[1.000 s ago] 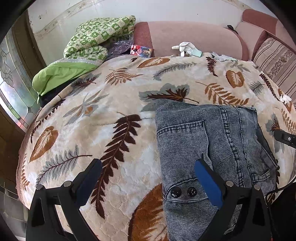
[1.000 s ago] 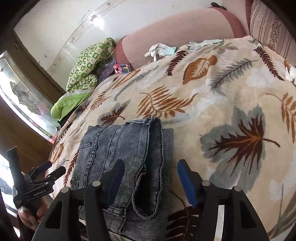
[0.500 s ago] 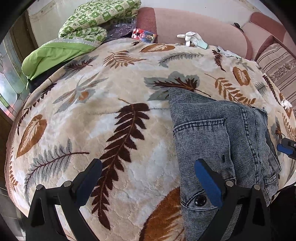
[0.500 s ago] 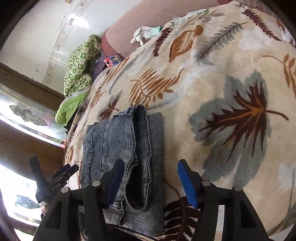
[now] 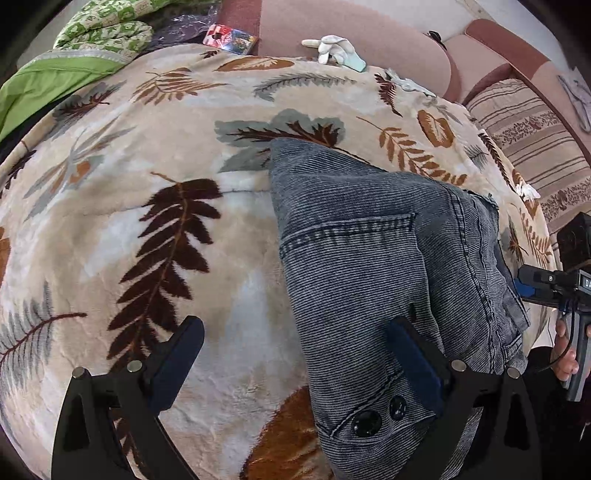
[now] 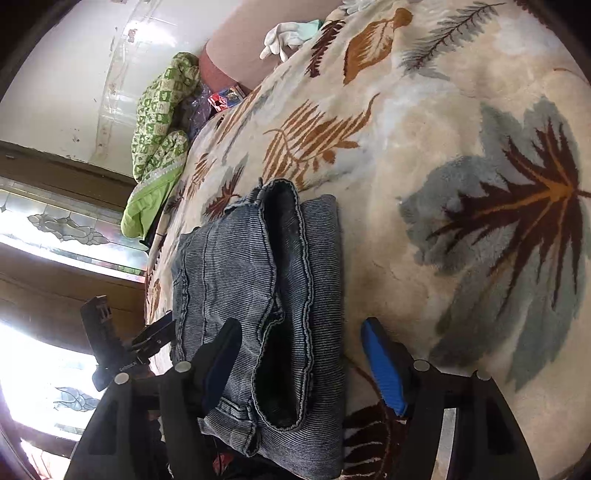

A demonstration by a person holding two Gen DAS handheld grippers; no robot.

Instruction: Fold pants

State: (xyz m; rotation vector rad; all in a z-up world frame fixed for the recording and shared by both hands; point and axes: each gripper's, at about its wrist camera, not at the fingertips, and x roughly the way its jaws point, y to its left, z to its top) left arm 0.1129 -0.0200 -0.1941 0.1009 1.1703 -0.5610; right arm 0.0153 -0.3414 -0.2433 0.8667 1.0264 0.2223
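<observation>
The grey-blue denim pants [image 5: 376,266] lie folded into a compact stack on the leaf-patterned blanket [image 5: 147,221]. Their waistband buttons face the left wrist view. My left gripper [image 5: 295,365] is open and empty, its right finger over the waistband edge. In the right wrist view the pants [image 6: 258,280] show their stacked leg hems. My right gripper [image 6: 303,358] is open and empty, straddling the hem end. The right gripper also shows at the right edge of the left wrist view [image 5: 532,284]. The left gripper shows in the right wrist view [image 6: 155,336].
A green quilt [image 5: 74,48], a small colourful packet [image 5: 229,37] and white gloves [image 5: 332,46] lie at the far edge by the pink sofa back [image 5: 369,33]. A striped cushion [image 5: 535,147] is at the right. A window [image 6: 55,229] is on the left.
Both grippers stay open and empty. The left gripper has moved closer and rightwards over the waistband. The right wrist view has rolled and drawn nearer the hems. The pants lie still.
</observation>
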